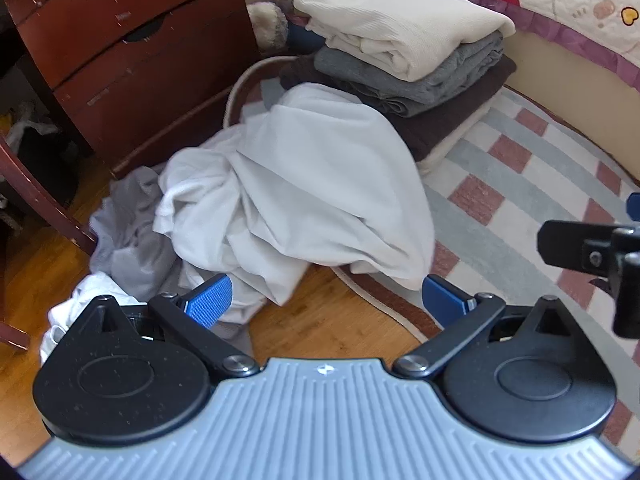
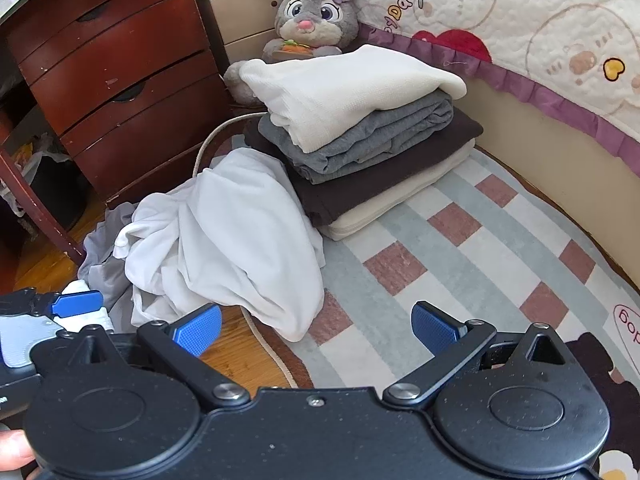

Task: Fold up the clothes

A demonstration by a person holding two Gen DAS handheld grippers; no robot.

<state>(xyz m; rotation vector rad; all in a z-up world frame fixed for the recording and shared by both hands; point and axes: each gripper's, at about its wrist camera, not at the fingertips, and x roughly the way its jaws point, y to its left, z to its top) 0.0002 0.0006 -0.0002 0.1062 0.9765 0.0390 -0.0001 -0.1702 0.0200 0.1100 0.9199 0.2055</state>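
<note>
Nearest, the left gripper (image 1: 326, 300) and right gripper (image 2: 316, 330) gape empty before the crumpled white cotton garment (image 1: 288, 200) at twelve o'clock on the checked rug (image 1: 520, 184); soft, light, limp, it looks best pinched at a hem.

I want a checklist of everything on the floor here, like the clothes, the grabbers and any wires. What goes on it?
Surface: checked rug over wooden floor.
Job's things: crumpled white garment beside a folded stack, cream piece on top; loose grey garment to its left.
Clutter: rabbit plush behind the stack.
Grippers: left gripper open, holding nothing; right gripper open, holding nothing.
Cables: pale cord curving past the stack.
Surroundings: wooden drawer unit, quilted bed cover.
</note>
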